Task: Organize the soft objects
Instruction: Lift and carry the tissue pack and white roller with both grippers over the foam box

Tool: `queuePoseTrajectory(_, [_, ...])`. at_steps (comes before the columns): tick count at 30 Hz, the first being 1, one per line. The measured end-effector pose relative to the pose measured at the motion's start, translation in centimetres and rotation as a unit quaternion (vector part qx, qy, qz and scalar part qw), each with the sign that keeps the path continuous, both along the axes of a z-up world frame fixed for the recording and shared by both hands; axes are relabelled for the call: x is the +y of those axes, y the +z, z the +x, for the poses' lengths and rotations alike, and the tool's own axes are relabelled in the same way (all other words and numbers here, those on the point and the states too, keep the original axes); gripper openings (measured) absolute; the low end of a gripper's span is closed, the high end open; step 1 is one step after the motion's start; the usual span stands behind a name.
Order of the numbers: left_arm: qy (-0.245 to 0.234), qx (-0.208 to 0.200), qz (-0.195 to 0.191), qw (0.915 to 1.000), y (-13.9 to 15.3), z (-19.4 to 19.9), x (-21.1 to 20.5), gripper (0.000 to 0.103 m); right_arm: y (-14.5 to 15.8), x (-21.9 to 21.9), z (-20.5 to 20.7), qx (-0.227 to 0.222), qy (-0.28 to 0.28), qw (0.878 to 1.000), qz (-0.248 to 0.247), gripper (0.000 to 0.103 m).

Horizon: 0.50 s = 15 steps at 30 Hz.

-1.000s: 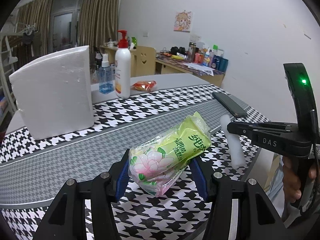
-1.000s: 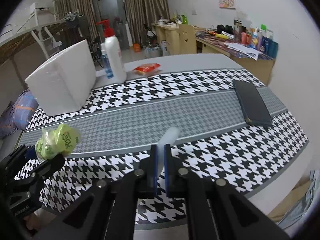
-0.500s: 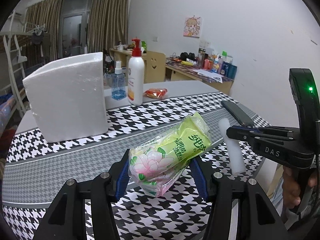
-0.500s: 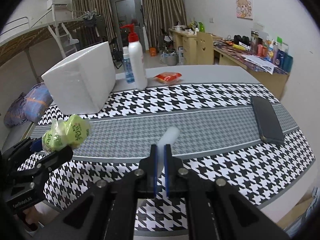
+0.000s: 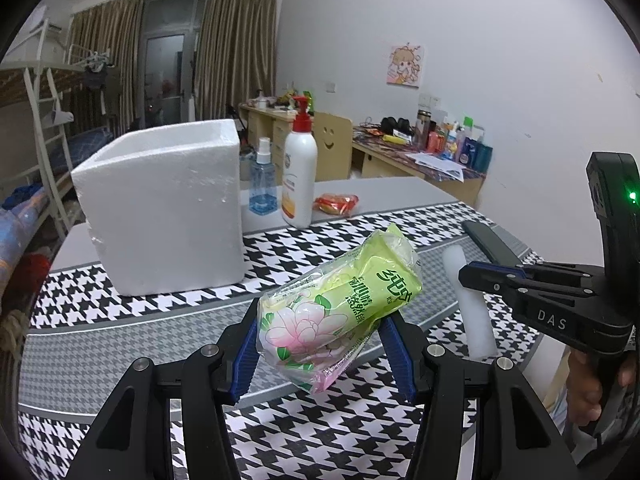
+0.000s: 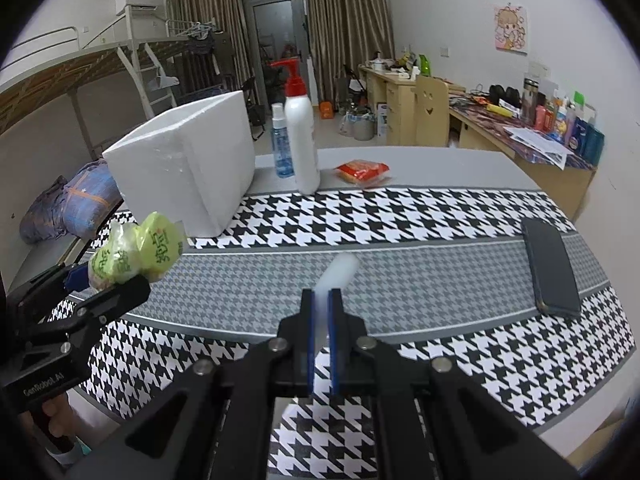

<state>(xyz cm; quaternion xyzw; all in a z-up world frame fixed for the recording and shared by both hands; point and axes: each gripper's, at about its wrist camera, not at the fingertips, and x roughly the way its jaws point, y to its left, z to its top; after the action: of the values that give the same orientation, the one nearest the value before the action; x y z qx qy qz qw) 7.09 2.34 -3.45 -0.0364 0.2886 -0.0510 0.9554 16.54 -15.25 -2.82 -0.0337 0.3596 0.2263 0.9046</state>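
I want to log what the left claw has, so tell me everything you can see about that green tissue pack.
The green tissue pack is a soft, crinkly plastic-wrapped packet, lime green with a pink lotus flower, green leaves and green printed characters. It looks squeezed in at the middle. The left claw holds it by its flowered end, blue pads pressing both sides. It tilts up and to the right, clear of the houndstooth table, touching nothing else.

L gripper (image 5: 324,350) jaws half-spread, clamped; R gripper (image 6: 321,322) jaws pinched tight.
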Motion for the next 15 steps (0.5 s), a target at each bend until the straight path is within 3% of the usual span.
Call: queuePoseTrajectory(15, [0.023,-0.021,0.017,0.9994,2.0,0.0,0.9,0.057,1.8,1.9,0.2,-0.027,0.040,0.999,0.004,0.008])
